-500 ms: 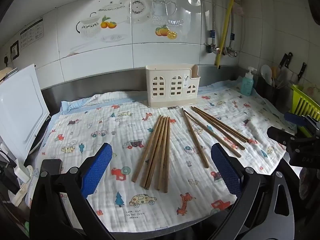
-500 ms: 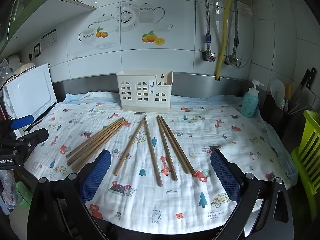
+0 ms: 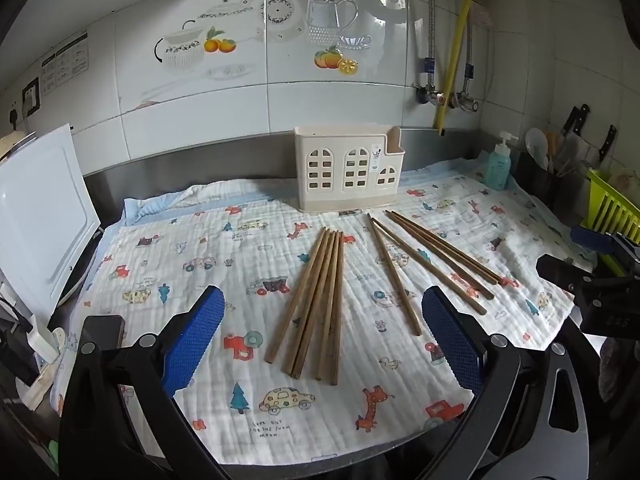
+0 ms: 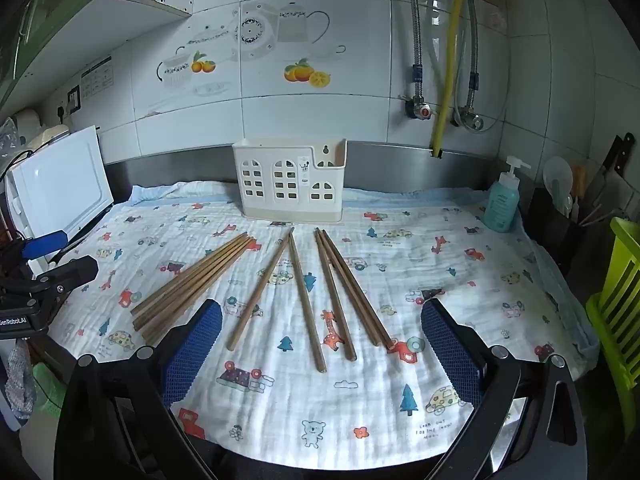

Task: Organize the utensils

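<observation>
nothing sorted yet: all the chopsticks point(image 4: 304, 296) lie loose on the cloth point(image 4: 460, 280) over the bench, the holder point(image 4: 290, 184) behind them looks empty, i think; my left gripper point(image 3: 320, 340) and right gripper point(image 4: 320, 344) hover spread, holding nothing

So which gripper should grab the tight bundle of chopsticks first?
Left, probably. The left gripper is open and the chopstick bundle lies right between its fingers, while the right gripper faces the spread-out chopsticks instead.
</observation>
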### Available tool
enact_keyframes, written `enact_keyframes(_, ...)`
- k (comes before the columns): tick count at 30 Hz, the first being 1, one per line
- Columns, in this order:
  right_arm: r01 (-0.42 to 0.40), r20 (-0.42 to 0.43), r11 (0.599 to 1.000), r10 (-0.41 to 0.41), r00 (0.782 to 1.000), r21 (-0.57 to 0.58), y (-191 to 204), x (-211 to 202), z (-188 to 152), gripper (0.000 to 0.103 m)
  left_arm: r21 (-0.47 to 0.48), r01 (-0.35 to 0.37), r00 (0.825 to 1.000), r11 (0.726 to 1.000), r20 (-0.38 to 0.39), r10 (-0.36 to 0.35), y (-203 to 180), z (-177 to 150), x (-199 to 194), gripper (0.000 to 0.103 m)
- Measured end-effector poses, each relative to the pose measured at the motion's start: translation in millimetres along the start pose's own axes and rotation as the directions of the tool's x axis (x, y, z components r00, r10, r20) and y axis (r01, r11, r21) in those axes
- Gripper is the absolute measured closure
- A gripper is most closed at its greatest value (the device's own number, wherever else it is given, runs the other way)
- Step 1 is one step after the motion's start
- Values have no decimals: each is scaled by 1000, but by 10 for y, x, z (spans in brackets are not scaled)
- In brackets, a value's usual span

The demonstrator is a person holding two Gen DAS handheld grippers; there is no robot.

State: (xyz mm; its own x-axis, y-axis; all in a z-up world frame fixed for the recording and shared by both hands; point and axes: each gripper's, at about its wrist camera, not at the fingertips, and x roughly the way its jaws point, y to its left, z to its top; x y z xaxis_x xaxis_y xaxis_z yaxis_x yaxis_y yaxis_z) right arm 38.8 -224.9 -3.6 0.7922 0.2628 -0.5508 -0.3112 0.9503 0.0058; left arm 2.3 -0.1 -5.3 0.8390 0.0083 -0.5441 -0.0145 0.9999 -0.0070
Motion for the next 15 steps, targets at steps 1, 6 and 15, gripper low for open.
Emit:
enact_keyframes(1,-2,-1,1000,2,1000,1,-3,4,0,6,1,0,1000,1000,-2,0,-1,1,17,5)
enact_keyframes(6,-3,-3,1000,3,1000,1,-4,-16,0,6,-7,-5,1000,1000,-5,4,6,-10,35,5)
enact_keyframes(15,-4,-5,1000,4,1000,-4,13,7,1,6,-5,-1,1000,1000,-4,1,22,2,47,5)
